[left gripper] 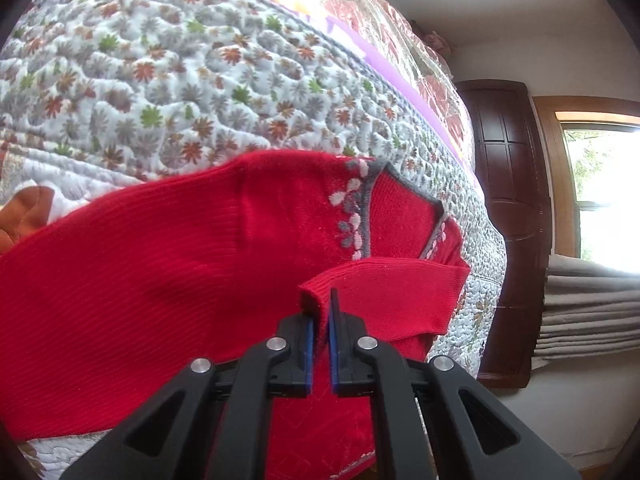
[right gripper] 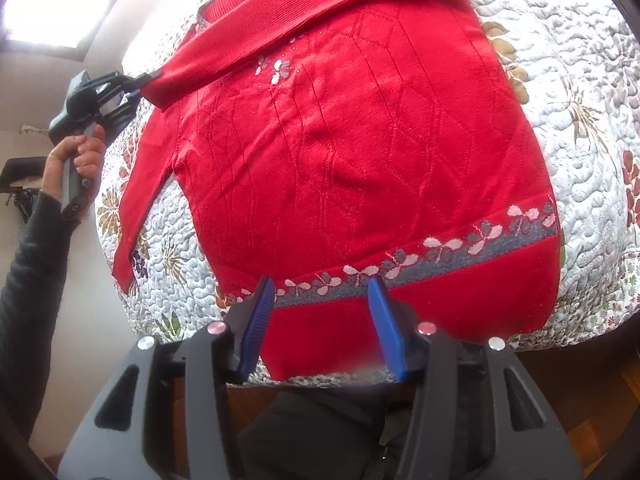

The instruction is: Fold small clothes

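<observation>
A bed covered with a quilted floral bedspread (right gripper: 580, 128) fills the room's near side; a dark wooden door (left gripper: 508, 216) and a bright window (left gripper: 600, 196) stand beyond it.

The task's thing, 1 red sweater (right gripper: 360, 152), lies flat and face up on the bedspread, its grey flowered hem band (right gripper: 440, 256) toward the bed's near edge. 1 sleeve (right gripper: 136, 216) lies straight down along the body's side on the quilt. The other sleeve (right gripper: 288, 16) is drawn across the chest toward the opposite side.

The left gripper (left gripper: 321, 312) is closed on the cuff (left gripper: 316, 292) of that crossed sleeve, its blue pads nearly together with the knit pinched between them. In the right wrist view the same tool is seen at the sleeve's end, held by a hand (right gripper: 76, 156) in a dark cuff.

The right gripper (right gripper: 322, 292) hangs over the hem band with its jaws wide apart and nothing between them.

Judgement: the step in hand is the sleeve fold, the 1st sleeve being laid across the front. The next move calls for setting that cuff down flat on the body and releasing it, then treating the 2nd sleeve likewise. The hem looks to be the right gripper's likely target afterwards.
</observation>
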Tool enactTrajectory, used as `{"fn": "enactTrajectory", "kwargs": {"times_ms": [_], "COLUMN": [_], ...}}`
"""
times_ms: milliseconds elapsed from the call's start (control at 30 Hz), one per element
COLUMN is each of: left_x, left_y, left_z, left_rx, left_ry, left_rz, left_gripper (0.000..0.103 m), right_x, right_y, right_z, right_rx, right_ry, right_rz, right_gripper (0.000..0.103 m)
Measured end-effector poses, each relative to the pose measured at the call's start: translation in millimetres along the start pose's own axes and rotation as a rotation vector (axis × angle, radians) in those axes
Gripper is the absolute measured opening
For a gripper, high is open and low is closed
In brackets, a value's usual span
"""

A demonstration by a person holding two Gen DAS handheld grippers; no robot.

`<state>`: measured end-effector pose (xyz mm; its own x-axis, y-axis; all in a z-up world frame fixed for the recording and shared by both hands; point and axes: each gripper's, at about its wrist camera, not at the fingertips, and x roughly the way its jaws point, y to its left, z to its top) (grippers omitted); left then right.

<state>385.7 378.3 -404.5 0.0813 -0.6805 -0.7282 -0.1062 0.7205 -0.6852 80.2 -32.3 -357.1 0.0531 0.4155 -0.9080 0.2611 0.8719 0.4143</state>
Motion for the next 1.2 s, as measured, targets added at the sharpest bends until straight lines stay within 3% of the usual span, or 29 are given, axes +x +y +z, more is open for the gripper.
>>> {"fn": "enactTrajectory", "kwargs": {"times_ms": [467, 567, 667, 867, 967, 1067, 1200], "left_x": [22, 21, 19, 24, 27, 27, 19], "left_y": [14, 19, 33, 31, 31, 31, 27], "left_z": [3, 5, 1, -22, -29, -29, -28], "left_rx": [-0.016, -0.038, -0.082, -0.057, -0.042, -0.029, -0.010], "left_ry": [0.003, -0.019, -0.026, -0.002, -0.007, -0.014, -0.033], "left_rz": [0.028, 0.049, 0.034, 0.031, 0.061, 0.114, 0.134], "left_gripper": [0.005, 0.016, 0.033, 0.041, 0.035, 0.003, 0.003], "right_x": [5, 5, 4, 6, 8, 8, 8], "right_y": [-6, -8, -9, -10, -8, -7, -7], "right_z": [0, 0, 0, 1, 1, 0, 0], "right_rx": [0.007, 0.017, 0.019, 0.023, 0.018, 0.011, 0.015], "right_ry": [0.013, 0.014, 0.012, 0.018, 0.024, 0.022, 0.021], "right_rz": [-0.006, -0.006, -0.006, -0.003, -0.006, -0.008, -0.008], "right_gripper": [0.049, 0.049, 0.049, 0.049, 0.049, 0.049, 0.049]}}
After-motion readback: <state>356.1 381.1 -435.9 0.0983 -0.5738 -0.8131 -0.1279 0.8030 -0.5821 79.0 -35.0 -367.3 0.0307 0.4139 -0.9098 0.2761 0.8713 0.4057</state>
